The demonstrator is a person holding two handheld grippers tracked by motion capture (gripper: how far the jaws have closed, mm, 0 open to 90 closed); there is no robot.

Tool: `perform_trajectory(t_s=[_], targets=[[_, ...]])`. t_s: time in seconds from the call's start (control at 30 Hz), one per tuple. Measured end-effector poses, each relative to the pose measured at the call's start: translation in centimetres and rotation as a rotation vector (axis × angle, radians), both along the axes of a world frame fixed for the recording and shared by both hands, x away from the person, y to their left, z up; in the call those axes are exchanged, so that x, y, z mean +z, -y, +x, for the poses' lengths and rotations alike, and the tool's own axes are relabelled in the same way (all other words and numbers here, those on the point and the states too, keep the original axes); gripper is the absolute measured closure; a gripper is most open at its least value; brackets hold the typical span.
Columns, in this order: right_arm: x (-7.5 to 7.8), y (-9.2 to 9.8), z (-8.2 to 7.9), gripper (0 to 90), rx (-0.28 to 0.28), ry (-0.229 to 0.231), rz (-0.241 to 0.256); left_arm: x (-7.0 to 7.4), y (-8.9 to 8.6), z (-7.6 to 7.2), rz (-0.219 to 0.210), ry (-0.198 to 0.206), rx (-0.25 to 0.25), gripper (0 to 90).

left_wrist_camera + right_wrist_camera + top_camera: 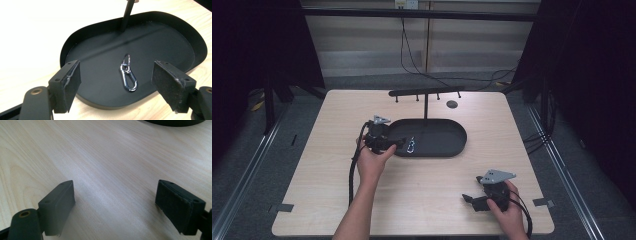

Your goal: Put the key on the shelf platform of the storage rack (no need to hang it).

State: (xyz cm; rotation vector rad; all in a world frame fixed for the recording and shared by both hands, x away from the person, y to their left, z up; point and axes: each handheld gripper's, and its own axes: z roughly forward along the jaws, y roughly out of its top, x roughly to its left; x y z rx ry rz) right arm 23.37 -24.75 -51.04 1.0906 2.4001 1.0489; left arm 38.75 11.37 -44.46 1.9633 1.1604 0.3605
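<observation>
Left tool (pixel 116 82), jaws spread, straddles the carabiner (pixel 128 75) in the tray (pixel 195 42) for pickup; right tool (pixel 115 205) idles spread at five o'clock.

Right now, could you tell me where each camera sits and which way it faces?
High view: above the person's side, facing forward and down on the table; forearms, left gripper, right gripper.
Left gripper view: between open jaws, facing the carabiner in the black tray.
Right gripper view: between open jaws, low over bare wood.
Shared: tray and carabiner, high and left.
</observation>
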Motion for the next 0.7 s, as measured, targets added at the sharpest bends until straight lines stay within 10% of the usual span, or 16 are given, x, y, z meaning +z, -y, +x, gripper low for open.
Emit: perform_trajectory(t_s=[0.7], targets=[[0.0, 0.0, 0.0, 15.4, 0.000, 0.000, 0.000, -1.1, -3.0, -1.7, -0.001, -0.009, 0.016, 23.7]])
